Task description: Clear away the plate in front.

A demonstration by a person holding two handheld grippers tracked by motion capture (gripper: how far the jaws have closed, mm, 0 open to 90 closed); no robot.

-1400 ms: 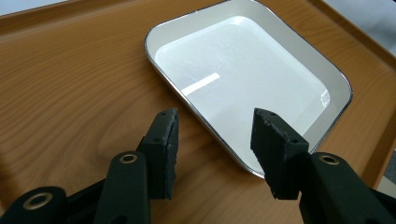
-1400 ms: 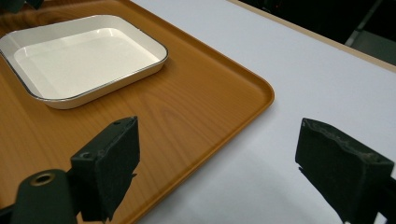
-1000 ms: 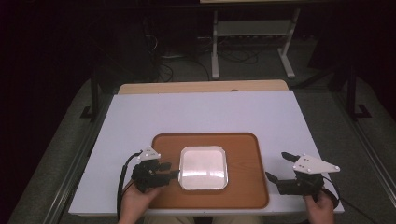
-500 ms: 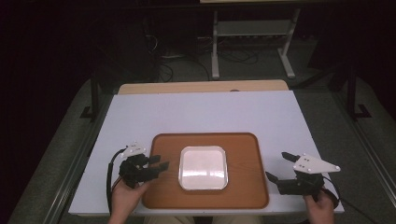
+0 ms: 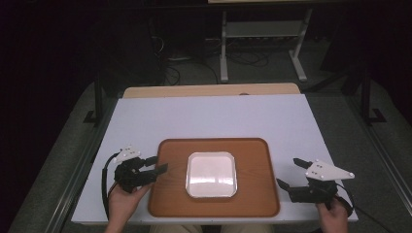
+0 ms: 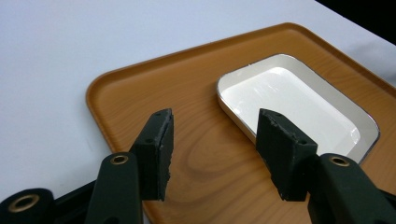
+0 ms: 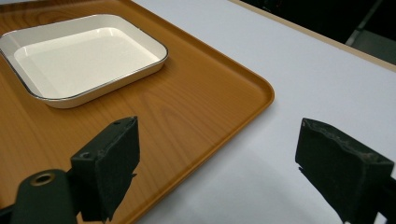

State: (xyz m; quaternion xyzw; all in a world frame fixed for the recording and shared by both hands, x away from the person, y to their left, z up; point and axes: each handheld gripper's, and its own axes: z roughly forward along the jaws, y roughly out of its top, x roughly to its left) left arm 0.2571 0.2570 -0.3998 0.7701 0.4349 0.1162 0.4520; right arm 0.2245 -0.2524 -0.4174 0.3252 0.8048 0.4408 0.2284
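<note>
An empty white enamel dish [image 5: 211,174] sat on a wooden tray [image 5: 170,204] between the left claw [image 5: 156,164] and right claw [image 5: 289,174], both spread and holding nothing, no step evidently begun.

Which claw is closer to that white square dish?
Left. The left claw reaches over the wooden tray's left edge, a short way from the white dish. The right claw sits off the tray's right edge.

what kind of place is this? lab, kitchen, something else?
Probably a lab or recording room, not a kitchen: a dark room, a table covered in plain white, cables on the floor behind it, and a staged wooden tray holding one empty white dish.
</note>
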